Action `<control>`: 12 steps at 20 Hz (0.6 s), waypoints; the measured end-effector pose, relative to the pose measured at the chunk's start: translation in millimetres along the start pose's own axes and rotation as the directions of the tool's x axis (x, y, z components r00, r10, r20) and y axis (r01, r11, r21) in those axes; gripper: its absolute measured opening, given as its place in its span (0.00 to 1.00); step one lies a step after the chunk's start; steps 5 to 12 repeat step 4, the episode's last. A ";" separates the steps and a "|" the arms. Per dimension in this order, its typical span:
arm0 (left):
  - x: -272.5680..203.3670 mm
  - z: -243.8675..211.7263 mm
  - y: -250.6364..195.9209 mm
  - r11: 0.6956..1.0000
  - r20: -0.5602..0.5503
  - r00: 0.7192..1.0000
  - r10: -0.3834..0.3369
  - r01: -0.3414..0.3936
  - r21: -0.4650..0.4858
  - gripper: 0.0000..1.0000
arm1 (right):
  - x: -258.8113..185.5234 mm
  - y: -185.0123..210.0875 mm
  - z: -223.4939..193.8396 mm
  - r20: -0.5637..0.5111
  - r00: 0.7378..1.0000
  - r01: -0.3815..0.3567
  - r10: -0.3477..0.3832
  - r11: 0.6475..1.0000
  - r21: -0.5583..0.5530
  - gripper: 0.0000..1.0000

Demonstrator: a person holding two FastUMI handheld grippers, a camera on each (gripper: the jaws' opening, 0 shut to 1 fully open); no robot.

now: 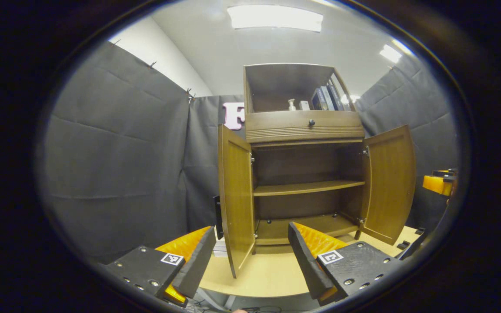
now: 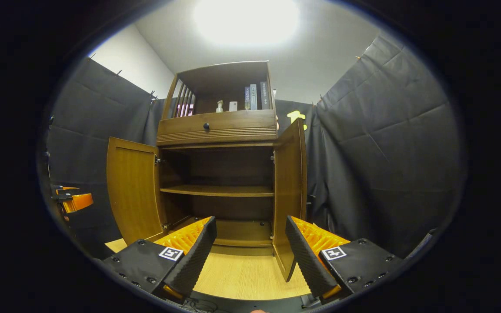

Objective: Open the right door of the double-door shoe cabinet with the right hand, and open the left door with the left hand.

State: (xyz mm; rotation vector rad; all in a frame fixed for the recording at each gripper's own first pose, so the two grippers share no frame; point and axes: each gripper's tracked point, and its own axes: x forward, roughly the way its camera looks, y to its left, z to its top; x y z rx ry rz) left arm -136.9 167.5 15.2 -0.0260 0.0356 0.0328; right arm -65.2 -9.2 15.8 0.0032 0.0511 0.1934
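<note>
Left gripper view, going left to right: we see the left gripper (image 1: 250, 256) at the bottom of the frame, jaws spread wide, nothing between the pads, the left finger (image 1: 196, 261) at lower left and the right finger (image 1: 305, 261) at lower centre-right. The shoe cabinet (image 1: 305, 165) stands in the centre on a light wooden table (image 1: 259, 274). Its left door (image 1: 235, 195) is swung out toward the camera, edge-on, just left of centre, its bottom edge above the gap between the fingers. Inside we see a middle shelf (image 1: 307, 188). Above sits a drawer (image 1: 305, 126) with a dark knob, then an open top compartment holding a small bottle (image 1: 292, 104) and books (image 1: 326, 98). The right door (image 1: 389, 182) is open too, right of centre. The other gripper (image 1: 439, 182) shows at the far right edge; we cannot tell its jaws from here.

Right gripper view: the left gripper shows at the far left edge. The left door shows open, left of centre. The right gripper (image 2: 248, 252) is at the bottom, jaws apart, empty. The right door shows swung out edge-on, right of centre, just above the right finger (image 2: 305, 256).
</note>
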 end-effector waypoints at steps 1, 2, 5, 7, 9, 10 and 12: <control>0.2 0.9 0.8 1.000 0.003 1.000 -0.001 0.001 0.006 0.96 | -0.6 -0.8 0.2 0.002 1.000 0.002 -0.002 1.000 0.001 0.96; -0.7 3.2 -0.2 1.000 0.007 1.000 -0.002 0.002 0.010 0.96 | -0.5 -1.2 0.0 0.002 1.000 0.004 -0.004 1.000 0.003 1.00; -0.8 4.4 -2.6 1.000 0.011 1.000 -0.005 0.005 0.016 0.96 | -1.0 -2.7 -1.3 0.001 1.000 0.008 -0.008 1.000 0.004 1.00; -0.8 4.4 -2.6 1.000 0.011 1.000 -0.005 0.005 0.016 0.96 | -1.0 -2.7 -1.3 0.001 1.000 0.008 -0.008 1.000 0.004 1.00; -0.8 4.4 -2.6 1.000 0.011 1.000 -0.005 0.005 0.016 0.96 | -1.0 -2.7 -1.3 0.001 1.000 0.008 -0.008 1.000 0.004 1.00; -0.8 4.4 -2.6 1.000 0.011 1.000 -0.005 0.005 0.016 0.96 | -1.0 -2.7 -1.3 0.001 1.000 0.008 -0.008 1.000 0.004 1.00; -0.8 4.4 -2.6 1.000 0.011 1.000 -0.005 0.005 0.016 0.96 | -1.0 -2.7 -1.3 0.001 1.000 0.008 -0.008 1.000 0.004 1.00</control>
